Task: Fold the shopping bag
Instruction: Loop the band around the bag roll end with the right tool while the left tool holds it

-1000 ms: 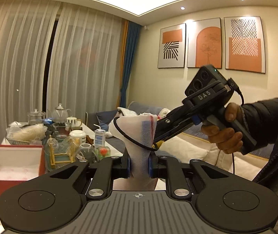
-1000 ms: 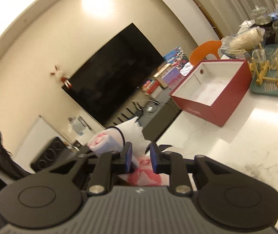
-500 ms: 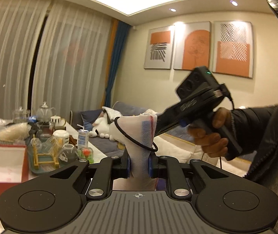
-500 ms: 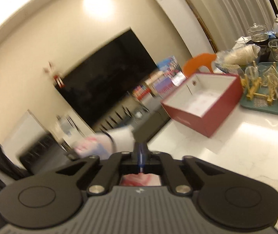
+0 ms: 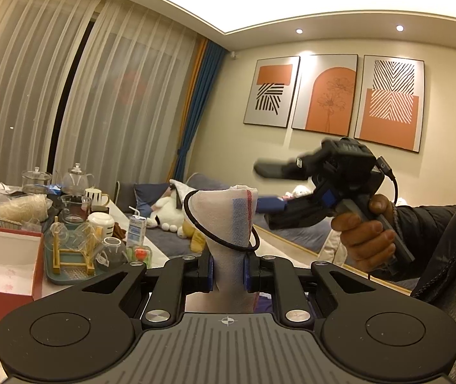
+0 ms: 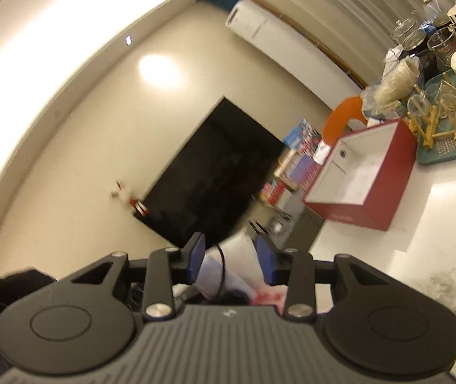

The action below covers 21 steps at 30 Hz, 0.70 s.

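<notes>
The shopping bag [image 5: 228,217] is rolled into a white bundle with a red and blue stripe and stands upright in my left gripper [image 5: 228,268], which is shut on its lower part. A black elastic loop [image 5: 196,220] hangs slanted around the roll. In the left wrist view my right gripper [image 5: 268,188] is just right of the roll's top, held by a hand, and its jaws are opening. In the right wrist view the right gripper [image 6: 231,256] shows the bag [image 6: 240,256] in the gap between its blue pads [image 6: 196,256], which do not press on it.
A red open box [image 5: 0,275], a teal tray of glassware [image 5: 68,272] and a milk carton [image 5: 136,227] stand on the white marble table [image 6: 436,256] to the left. A sofa with plush toys [image 5: 167,211] lies behind. A dark sleeve fills the right edge.
The right gripper's jaws, shut half a second ago, now stand apart. It has drawn slightly right and up from the roll. The left gripper still clamps the bag.
</notes>
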Motion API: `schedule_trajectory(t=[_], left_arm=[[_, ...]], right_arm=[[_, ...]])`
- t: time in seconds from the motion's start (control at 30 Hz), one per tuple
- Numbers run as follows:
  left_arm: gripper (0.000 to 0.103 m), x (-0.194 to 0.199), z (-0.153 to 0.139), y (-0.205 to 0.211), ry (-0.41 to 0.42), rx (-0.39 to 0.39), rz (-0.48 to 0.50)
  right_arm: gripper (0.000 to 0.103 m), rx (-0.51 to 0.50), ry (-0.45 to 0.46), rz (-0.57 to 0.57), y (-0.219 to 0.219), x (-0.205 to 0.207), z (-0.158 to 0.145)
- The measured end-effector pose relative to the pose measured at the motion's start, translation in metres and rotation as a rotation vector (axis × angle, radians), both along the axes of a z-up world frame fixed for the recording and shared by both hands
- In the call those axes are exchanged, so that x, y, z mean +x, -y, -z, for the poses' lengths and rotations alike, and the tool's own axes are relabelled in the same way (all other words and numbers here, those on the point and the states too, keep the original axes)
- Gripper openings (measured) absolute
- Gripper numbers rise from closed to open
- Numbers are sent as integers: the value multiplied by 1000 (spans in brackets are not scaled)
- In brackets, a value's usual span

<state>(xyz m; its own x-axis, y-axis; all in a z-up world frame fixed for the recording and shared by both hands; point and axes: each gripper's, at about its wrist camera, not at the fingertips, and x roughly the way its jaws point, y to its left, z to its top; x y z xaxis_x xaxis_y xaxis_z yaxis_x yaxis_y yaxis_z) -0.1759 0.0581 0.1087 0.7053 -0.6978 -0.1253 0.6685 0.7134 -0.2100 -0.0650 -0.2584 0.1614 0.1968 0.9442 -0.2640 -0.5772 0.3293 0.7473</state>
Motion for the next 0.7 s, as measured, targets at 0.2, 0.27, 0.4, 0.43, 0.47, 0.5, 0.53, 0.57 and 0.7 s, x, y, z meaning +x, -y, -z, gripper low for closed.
schedule_trajectory(t=[0.2,0.27,0.4,0.43,0.47,0.5,0.53,0.57,0.7], left_arm=[[16,3,-2,0,8,1,13],[16,3,-4,-2,9,-2,23],[16,2,-5,-4,1,-11,31],[16,2,-5,-4,-1,-13,30],[16,1,-6,-5,0,-16,30],[16,1,-6,-5,0,-15,32],[16,0,-7,-4,1,-9,38],[16,-1,-8,-3,7,-3,48],[16,-5,-15,-2,35,9,83]], right_arm=[[18,-6,-50,-57,-11,-3,9],[13,14,-81,-56,-8,-3,12],[0,17,-99,-12,-6,-5,13],[0,2,-83,-4,-7,-7,11],[0,-12,-66,3,-8,-9,9],[0,-53,-22,14,-11,-12,3],[0,-101,30,25,-15,-16,-3],[0,-148,81,37,-19,-19,-9],[0,-257,233,35,-35,-33,-28]])
